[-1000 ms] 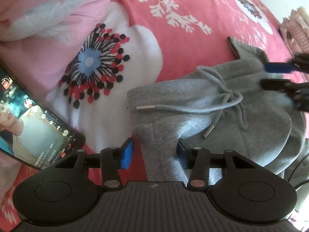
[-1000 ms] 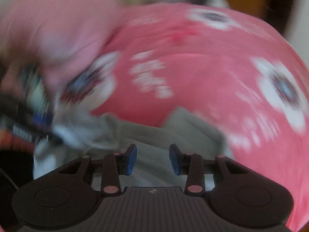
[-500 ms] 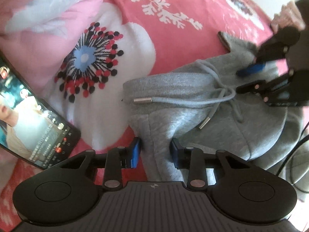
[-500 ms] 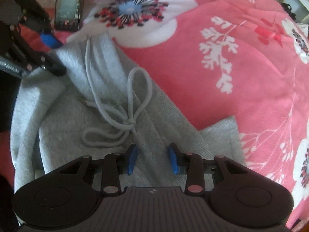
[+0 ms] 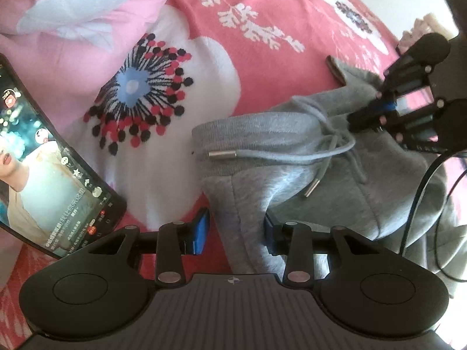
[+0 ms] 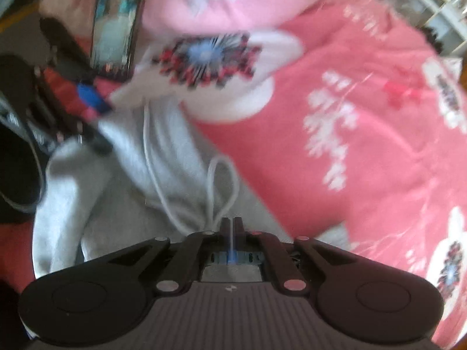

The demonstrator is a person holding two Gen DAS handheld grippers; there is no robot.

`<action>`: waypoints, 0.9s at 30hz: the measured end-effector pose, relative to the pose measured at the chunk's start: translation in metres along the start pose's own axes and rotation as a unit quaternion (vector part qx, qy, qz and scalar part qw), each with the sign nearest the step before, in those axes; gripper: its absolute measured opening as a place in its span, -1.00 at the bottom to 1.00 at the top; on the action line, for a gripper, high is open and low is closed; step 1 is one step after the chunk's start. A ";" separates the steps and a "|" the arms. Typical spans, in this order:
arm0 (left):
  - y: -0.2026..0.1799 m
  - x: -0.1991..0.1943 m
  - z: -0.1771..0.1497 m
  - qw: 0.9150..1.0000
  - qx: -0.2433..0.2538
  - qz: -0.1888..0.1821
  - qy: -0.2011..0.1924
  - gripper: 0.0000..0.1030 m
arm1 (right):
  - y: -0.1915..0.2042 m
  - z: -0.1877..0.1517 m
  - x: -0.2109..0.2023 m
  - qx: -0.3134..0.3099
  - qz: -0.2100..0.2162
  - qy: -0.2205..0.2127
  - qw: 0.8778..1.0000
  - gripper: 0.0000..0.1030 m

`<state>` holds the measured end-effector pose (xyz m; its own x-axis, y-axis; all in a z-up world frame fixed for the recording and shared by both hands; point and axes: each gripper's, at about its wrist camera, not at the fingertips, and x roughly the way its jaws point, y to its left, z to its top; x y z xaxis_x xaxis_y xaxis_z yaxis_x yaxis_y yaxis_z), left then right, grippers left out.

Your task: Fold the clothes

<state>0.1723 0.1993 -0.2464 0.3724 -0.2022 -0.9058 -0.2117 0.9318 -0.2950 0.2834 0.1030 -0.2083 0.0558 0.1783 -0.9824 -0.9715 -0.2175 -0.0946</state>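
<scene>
Both grippers work the grey sweatpants [image 5: 335, 186], bunched on the pink floral blanket [image 5: 262, 58]: my left gripper [image 5: 236, 229] stands wide astride a side fold, my right gripper [image 6: 231, 227] is pinched shut at the waistband, on what I cannot tell. I judge the fleece soft, limp and light, so I hold the thick ribbed waistband [image 5: 248, 134], not the loose drawstring [image 5: 292, 156].

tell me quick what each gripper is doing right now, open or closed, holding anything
Left gripper: open, fingers either side of the grey sweatpants edge, not clamped.
Right gripper: closed, apparently pinching the sweatpants near the drawstring.
</scene>
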 end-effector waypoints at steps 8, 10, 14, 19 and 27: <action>0.008 0.007 -0.002 1.000 -0.010 0.018 0.017 -0.26 | -0.027 -0.014 0.008 0.009 0.046 0.025 0.999 -0.23; 0.010 0.008 -0.002 0.999 -0.015 0.018 0.022 -0.26 | -0.034 -0.015 0.014 0.015 0.076 0.040 0.996 -0.23; 0.010 0.008 -0.002 1.000 -0.010 0.017 0.022 -0.26 | -0.031 -0.018 0.020 0.011 0.073 0.042 0.996 -0.23; 0.021 0.004 -0.003 0.999 -0.026 -0.015 0.010 -0.26 | -0.020 -0.023 0.017 -0.005 0.049 0.029 0.998 -0.83; 0.023 0.004 -0.006 1.000 -0.015 -0.021 0.012 -0.25 | -0.024 -0.027 -0.004 0.034 0.038 0.012 0.999 -0.88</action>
<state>0.1633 0.2182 -0.2584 0.3601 -0.2493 -0.8990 -0.2231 0.9127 -0.3425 0.3132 0.0819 -0.2063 -0.0131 0.1407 -0.9900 -0.9866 -0.1631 -0.0101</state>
